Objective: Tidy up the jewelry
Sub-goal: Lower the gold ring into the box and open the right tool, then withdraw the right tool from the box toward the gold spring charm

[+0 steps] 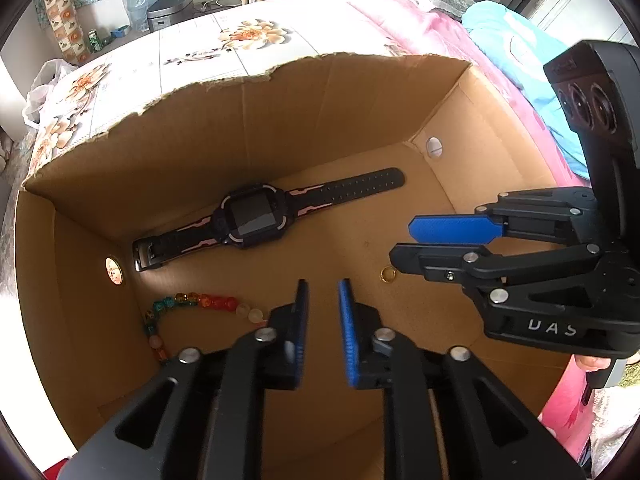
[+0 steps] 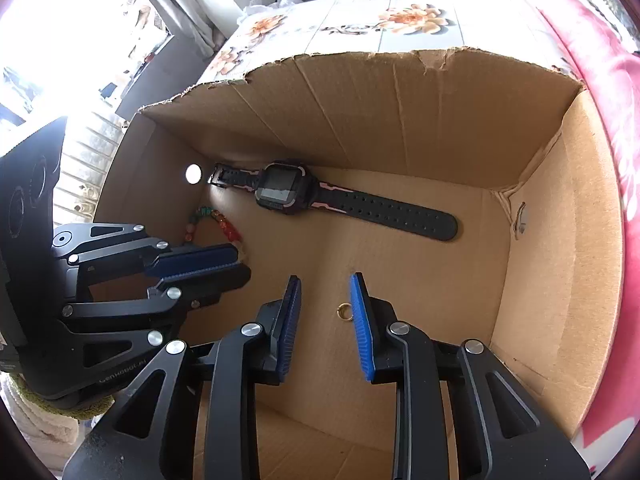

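Inside a cardboard box lie a black watch with pink trim, a bracelet of coloured beads and a small gold ring. My left gripper hangs over the box floor just right of the beads, open by a narrow gap with nothing between its pads. My right gripper stands open over the ring, which rests on the floor close to the right-hand pad, untouched as far as I can see. The watch lies along the far wall. The left gripper partly hides the bracelet.
The box has a torn far rim and a round hole in each side wall. It stands on a floral tabletop. Pink bedding lies to the right, and bare box floor stretches right of the ring.
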Demonstrator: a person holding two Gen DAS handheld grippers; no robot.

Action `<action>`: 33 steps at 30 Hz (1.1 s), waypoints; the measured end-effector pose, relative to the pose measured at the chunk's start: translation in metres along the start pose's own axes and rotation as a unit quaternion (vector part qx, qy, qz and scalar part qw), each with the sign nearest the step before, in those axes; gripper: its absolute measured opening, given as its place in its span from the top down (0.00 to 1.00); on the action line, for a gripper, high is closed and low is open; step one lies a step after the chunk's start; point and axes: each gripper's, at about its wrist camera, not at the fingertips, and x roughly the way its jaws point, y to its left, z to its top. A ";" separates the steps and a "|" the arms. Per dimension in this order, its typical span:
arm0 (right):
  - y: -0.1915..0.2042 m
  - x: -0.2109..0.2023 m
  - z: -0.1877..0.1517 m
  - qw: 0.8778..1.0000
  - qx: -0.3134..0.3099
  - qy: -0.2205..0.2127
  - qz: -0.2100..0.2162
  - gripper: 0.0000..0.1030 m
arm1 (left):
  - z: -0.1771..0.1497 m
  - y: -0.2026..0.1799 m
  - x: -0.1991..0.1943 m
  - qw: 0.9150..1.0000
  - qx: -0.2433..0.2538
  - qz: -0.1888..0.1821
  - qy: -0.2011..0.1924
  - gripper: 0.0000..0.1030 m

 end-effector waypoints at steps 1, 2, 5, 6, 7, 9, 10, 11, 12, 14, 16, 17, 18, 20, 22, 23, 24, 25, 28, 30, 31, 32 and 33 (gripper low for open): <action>0.000 0.000 0.000 1.000 0.000 -0.001 -0.001 0.74 | 0.000 0.000 0.000 1.000 0.001 0.001 -0.002 0.82; -0.001 -0.001 0.000 1.000 0.000 -0.002 -0.001 0.73 | 0.000 0.000 0.000 1.000 0.000 0.001 -0.003 0.82; -0.002 -0.003 0.000 1.000 0.000 -0.004 -0.002 0.73 | -0.001 0.001 -0.001 1.000 -0.002 0.001 -0.005 0.82; -0.002 -0.004 0.000 1.000 0.000 -0.007 -0.003 0.73 | -0.001 0.001 -0.001 1.000 -0.003 0.002 -0.007 0.82; -0.003 -0.006 0.000 1.000 0.000 -0.011 -0.003 0.73 | -0.001 0.001 -0.002 1.000 -0.004 0.003 -0.010 0.82; 0.000 -0.011 -0.001 1.000 -0.002 -0.027 -0.004 0.72 | -0.003 0.001 -0.007 1.000 -0.004 0.006 -0.023 0.82; 0.002 -0.015 -0.002 0.999 -0.006 -0.039 -0.006 0.72 | -0.004 0.000 -0.012 0.999 0.001 0.006 -0.039 0.82; 0.004 -0.022 -0.004 0.999 -0.009 -0.052 -0.007 0.72 | -0.007 -0.003 -0.019 0.998 0.008 0.009 -0.056 0.82; 0.005 -0.027 -0.006 0.998 -0.010 -0.061 -0.006 0.72 | -0.010 -0.005 -0.025 0.997 0.015 0.016 -0.073 0.82; 0.009 -0.044 -0.012 0.996 -0.014 -0.086 -0.005 0.72 | -0.019 -0.010 -0.043 0.993 0.029 0.022 -0.110 0.82; 0.016 -0.067 -0.025 0.993 -0.023 -0.118 -0.008 0.70 | -0.037 -0.013 -0.070 0.988 0.036 0.014 -0.150 0.82; 0.021 -0.082 -0.035 0.990 -0.030 -0.139 -0.008 0.69 | -0.045 -0.013 -0.080 0.985 0.039 0.011 -0.165 0.82; 0.024 -0.094 -0.045 0.988 -0.034 -0.154 -0.005 0.67 | -0.058 -0.013 -0.094 0.982 0.041 0.009 -0.184 0.82; 0.029 -0.111 -0.063 0.984 -0.037 -0.177 0.003 0.65 | -0.084 -0.012 -0.116 0.976 0.044 0.002 -0.213 0.81; 0.036 -0.133 -0.092 0.978 -0.041 -0.204 0.019 0.63 | -0.117 -0.009 -0.138 0.969 0.042 0.000 -0.242 0.79; 0.038 -0.138 -0.100 0.976 -0.042 -0.211 0.023 0.61 | -0.128 -0.007 -0.145 0.967 0.042 -0.003 -0.250 0.77; 0.045 -0.143 -0.114 0.973 -0.045 -0.222 0.032 0.60 | -0.143 -0.005 -0.152 0.966 0.039 -0.007 -0.257 0.77; 0.048 -0.146 -0.125 0.972 -0.045 -0.229 0.036 0.59 | -0.158 -0.004 -0.157 0.964 0.036 -0.007 -0.262 0.77; 0.060 -0.141 -0.164 0.969 -0.044 -0.236 0.058 0.59 | -0.191 -0.005 -0.163 0.962 0.029 -0.016 -0.270 0.76; 0.065 -0.127 -0.182 0.971 -0.035 -0.228 0.058 0.59 | -0.216 -0.007 -0.156 0.963 0.016 -0.027 -0.267 0.74; 0.067 -0.117 -0.191 0.973 -0.028 -0.219 0.060 0.59 | -0.225 -0.007 -0.151 0.964 0.011 -0.032 -0.263 0.74; 0.066 -0.111 -0.198 0.975 -0.024 -0.212 0.062 0.59 | -0.233 -0.009 -0.140 0.967 0.005 -0.036 -0.254 0.74; 0.068 -0.095 -0.206 0.978 -0.018 -0.197 0.061 0.59 | -0.239 -0.011 -0.127 0.970 0.000 -0.037 -0.240 0.74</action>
